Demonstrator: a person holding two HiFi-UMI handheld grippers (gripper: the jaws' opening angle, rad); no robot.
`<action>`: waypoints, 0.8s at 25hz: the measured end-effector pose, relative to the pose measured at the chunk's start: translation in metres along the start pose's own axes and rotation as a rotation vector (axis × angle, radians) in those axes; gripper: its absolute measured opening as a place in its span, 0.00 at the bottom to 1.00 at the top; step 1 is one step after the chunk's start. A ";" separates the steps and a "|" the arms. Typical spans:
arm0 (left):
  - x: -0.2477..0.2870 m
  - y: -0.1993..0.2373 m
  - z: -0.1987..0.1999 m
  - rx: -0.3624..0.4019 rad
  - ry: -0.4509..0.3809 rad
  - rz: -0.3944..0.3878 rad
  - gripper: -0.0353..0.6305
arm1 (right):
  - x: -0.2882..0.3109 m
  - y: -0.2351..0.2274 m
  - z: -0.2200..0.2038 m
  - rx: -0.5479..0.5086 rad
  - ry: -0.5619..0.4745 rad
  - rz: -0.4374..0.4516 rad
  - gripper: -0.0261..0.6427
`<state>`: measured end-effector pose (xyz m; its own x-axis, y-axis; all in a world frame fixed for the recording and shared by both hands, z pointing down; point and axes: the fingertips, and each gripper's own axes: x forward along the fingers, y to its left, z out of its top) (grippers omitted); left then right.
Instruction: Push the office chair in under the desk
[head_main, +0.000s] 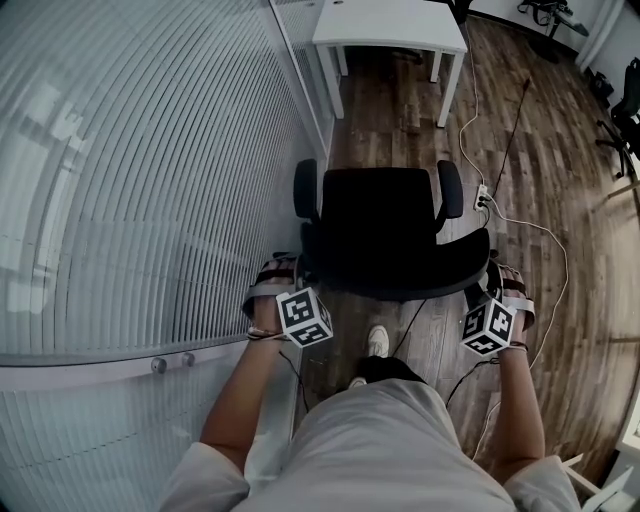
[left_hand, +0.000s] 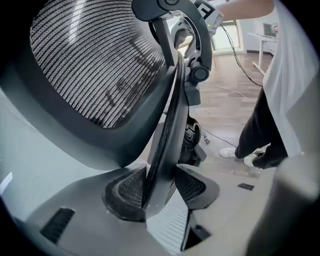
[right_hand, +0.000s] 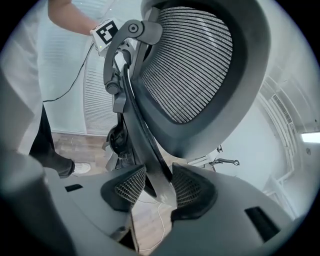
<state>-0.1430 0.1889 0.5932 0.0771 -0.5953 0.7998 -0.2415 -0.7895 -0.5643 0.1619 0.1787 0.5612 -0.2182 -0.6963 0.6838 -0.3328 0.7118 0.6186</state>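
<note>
Chair (head_main: 380, 225) stands mid-floor, seat facing the bench (head_main: 390, 25) at the far end, well apart from it. Judged heavy and stiff-framed, but it should roll; best taken at the back rim (left_hand: 167, 135). Left claw (left_hand: 160, 192) is clamped on the rim's left edge, right claw (right_hand: 155, 192) on its right edge.

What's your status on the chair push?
Left gripper and right gripper both clamped on backrest rim. Office chair short of desk, facing it. Power strip on floor right of chair.
</note>
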 end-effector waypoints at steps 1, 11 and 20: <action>-0.001 0.003 0.003 -0.001 0.001 -0.001 0.35 | 0.000 -0.004 0.000 -0.001 -0.001 0.001 0.30; 0.013 0.029 0.016 -0.016 0.010 0.016 0.35 | 0.013 -0.033 -0.002 -0.005 -0.015 -0.002 0.30; 0.026 0.054 0.022 -0.014 0.015 0.020 0.35 | 0.028 -0.055 0.002 -0.004 -0.019 -0.006 0.30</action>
<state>-0.1330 0.1271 0.5789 0.0574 -0.6087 0.7913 -0.2566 -0.7750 -0.5775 0.1728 0.1198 0.5453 -0.2339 -0.7021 0.6726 -0.3300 0.7080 0.6243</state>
